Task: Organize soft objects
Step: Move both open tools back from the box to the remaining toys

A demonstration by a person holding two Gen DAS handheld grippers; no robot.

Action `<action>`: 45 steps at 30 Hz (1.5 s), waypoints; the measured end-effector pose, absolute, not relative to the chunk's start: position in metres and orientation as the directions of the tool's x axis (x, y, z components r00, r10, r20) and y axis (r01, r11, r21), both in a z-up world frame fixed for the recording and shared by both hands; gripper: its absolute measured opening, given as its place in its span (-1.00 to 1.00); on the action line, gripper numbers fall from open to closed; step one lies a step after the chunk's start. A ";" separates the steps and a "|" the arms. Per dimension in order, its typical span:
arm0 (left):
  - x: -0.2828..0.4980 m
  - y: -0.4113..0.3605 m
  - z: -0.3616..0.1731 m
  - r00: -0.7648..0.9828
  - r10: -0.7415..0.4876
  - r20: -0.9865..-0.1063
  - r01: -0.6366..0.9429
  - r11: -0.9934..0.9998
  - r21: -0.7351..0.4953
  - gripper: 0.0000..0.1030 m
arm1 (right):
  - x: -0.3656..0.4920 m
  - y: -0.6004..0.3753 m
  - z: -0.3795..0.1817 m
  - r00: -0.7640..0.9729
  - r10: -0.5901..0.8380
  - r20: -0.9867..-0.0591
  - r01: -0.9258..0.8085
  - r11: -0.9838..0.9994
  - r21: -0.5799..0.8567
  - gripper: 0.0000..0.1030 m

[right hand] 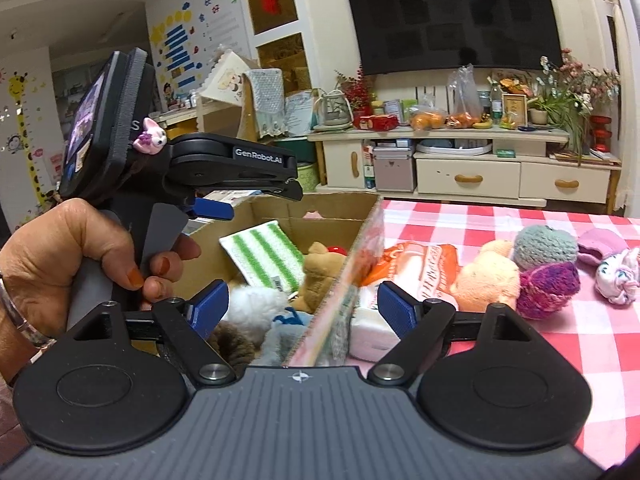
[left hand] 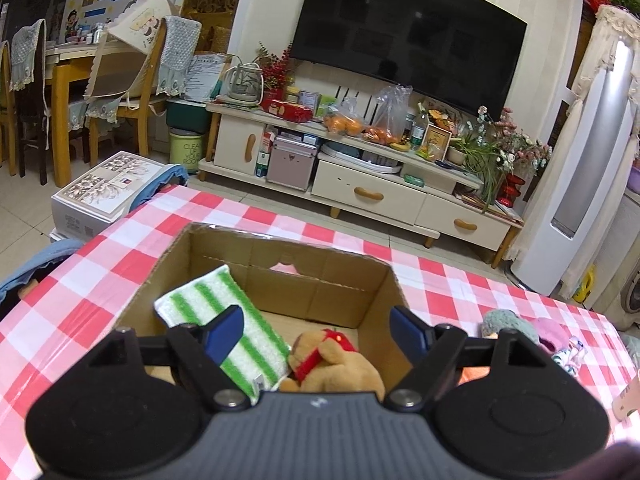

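An open cardboard box (left hand: 280, 264) stands on the red-and-white checked table. Inside lie a green-striped cloth (left hand: 224, 320) and a brown plush bear (left hand: 332, 360) with red trim. My left gripper (left hand: 316, 326) hovers open above the box with nothing between its fingers. A hand (right hand: 80, 256) holds it in the right wrist view. My right gripper (right hand: 302, 300) is open and straddles the box's right wall (right hand: 360, 216). Below it sit a white fluffy toy (right hand: 256, 304) and a blue-grey toy (right hand: 284, 328). Outside the box lie an orange packet (right hand: 420, 268), a peach plush (right hand: 484, 280) and a purple knit toy (right hand: 548, 288).
A grey-green knit ball (right hand: 544, 244), a pink piece (right hand: 600, 244) and a white-pink toy (right hand: 618, 276) lie further right on the table. Beyond the table stand a cluttered TV cabinet (left hand: 368, 196), a tall white appliance (left hand: 580, 184), chairs (left hand: 132, 80) and a carton (left hand: 104, 192) on the floor.
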State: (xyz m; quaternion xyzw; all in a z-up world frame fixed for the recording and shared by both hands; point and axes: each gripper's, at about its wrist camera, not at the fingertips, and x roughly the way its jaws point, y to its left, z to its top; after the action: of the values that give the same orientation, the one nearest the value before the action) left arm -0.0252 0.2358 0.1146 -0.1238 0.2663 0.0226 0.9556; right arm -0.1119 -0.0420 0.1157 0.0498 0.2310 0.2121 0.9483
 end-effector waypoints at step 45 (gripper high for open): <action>-0.033 0.102 0.103 0.855 -0.184 -0.485 0.181 0.982 -0.052 0.76 | -0.094 -0.145 0.094 0.925 0.160 -0.344 -0.047 0.948 0.316 1.00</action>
State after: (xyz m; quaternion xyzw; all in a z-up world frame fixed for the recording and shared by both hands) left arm -0.0330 0.1025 0.1029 -0.0022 0.2518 -0.0947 0.9631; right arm -0.0942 -0.1451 0.0937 0.1528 0.1859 0.0533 0.9692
